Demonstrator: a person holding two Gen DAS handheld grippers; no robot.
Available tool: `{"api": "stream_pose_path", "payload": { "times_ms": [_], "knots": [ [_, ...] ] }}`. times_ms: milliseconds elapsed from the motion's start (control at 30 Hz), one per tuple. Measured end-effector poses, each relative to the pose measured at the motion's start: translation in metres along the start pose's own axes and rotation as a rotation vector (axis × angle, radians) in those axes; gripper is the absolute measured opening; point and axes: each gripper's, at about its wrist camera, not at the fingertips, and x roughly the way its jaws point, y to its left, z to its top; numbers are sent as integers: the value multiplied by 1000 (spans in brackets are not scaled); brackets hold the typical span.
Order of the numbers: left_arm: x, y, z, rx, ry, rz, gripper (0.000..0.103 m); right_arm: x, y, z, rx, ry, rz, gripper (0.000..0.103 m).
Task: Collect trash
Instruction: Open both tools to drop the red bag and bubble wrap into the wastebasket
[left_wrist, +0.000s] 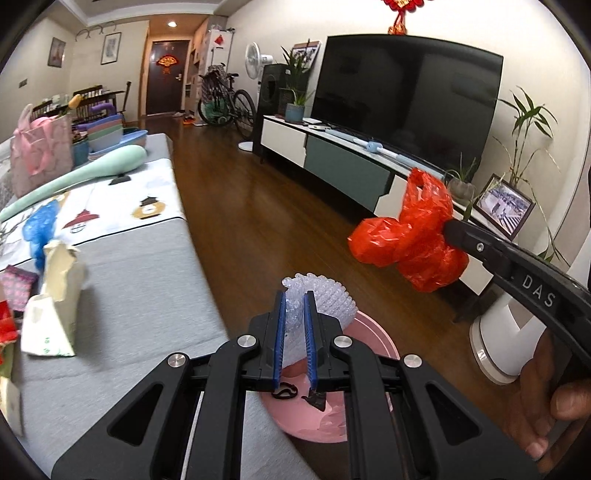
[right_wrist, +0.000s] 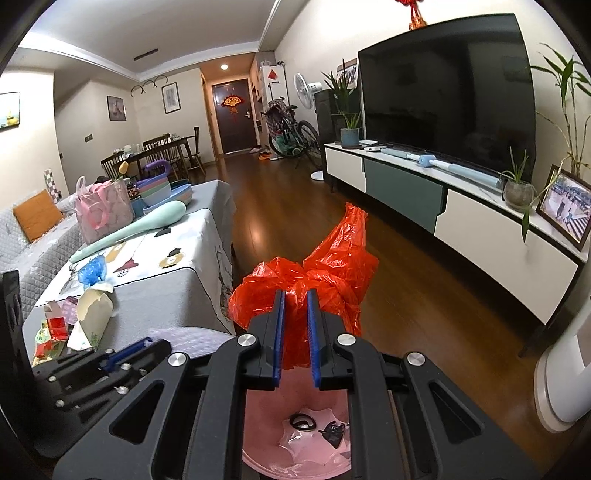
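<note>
My left gripper (left_wrist: 294, 295) is shut on a crumpled piece of clear bubble wrap (left_wrist: 328, 295), held above the pink trash bin (left_wrist: 373, 339) on the floor beside the table. My right gripper (right_wrist: 294, 295) is shut on a crumpled red plastic bag (right_wrist: 332, 266), also above the pink bin (right_wrist: 295, 443), which holds small black scraps. In the left wrist view the right gripper's finger (left_wrist: 476, 243) pinches the red bag (left_wrist: 406, 236) to the right. More trash lies on the grey table: a torn cream carton (right_wrist: 92, 310), a blue bag (right_wrist: 92, 269), red wrappers (right_wrist: 51, 328).
The grey-clothed table (left_wrist: 140, 280) carries a pink tote (left_wrist: 40, 151), stacked bowls and a long mint-green object (left_wrist: 74, 177). A TV cabinet (right_wrist: 461, 206) with a large television runs along the right wall. A white appliance (left_wrist: 502, 332) stands on the wooden floor at right.
</note>
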Motion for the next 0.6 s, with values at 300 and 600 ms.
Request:
{"api": "stream_pose_path", "payload": {
  "times_ms": [300, 600],
  "knots": [
    [35, -6, -3, -9, 79, -17, 10, 21, -5, 2, 24, 26, -1, 12],
    [57, -7, 2, -8, 153, -44, 42, 44, -7, -4, 39, 95, -8, 28]
  ]
}}
